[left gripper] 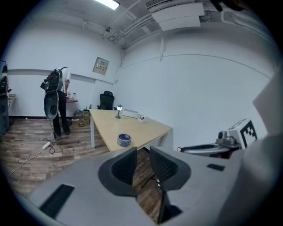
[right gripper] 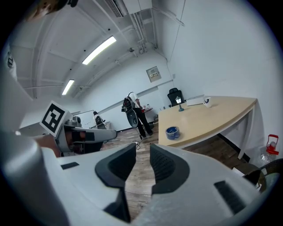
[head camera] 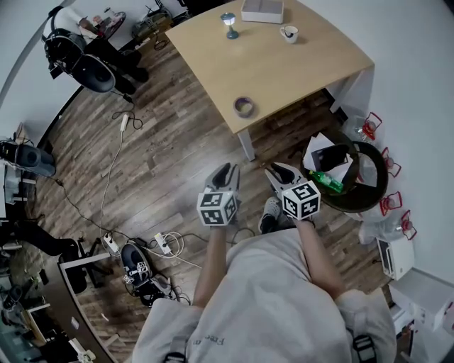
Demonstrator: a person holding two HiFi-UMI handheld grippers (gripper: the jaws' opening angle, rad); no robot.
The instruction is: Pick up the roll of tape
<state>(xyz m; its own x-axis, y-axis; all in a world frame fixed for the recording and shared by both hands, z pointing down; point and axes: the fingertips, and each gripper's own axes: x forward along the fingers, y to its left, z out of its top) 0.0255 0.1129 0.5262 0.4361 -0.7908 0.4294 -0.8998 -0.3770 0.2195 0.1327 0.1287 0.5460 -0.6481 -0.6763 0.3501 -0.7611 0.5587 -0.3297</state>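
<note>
The roll of tape [head camera: 244, 107], blue and grey, lies flat near the front corner of the light wooden table [head camera: 284, 67]. In the left gripper view the tape [left gripper: 124, 140] sits ahead beyond my jaws, and in the right gripper view the tape [right gripper: 172, 132] is ahead and slightly right. My left gripper [head camera: 225, 172] and right gripper [head camera: 278, 171] are held side by side over the wood floor, well short of the table. Both point toward it. The left gripper [left gripper: 143, 165] and the right gripper [right gripper: 142, 163] each stand open with nothing between the fingers.
A small lamp [head camera: 228, 25], a white box [head camera: 262, 10] and a cup [head camera: 289, 33] stand at the table's far end. A black bin [head camera: 369, 186] with a green bottle is at the right. Cables and a power strip [head camera: 110, 243] lie on the floor. A person [left gripper: 57, 103] stands at the far left.
</note>
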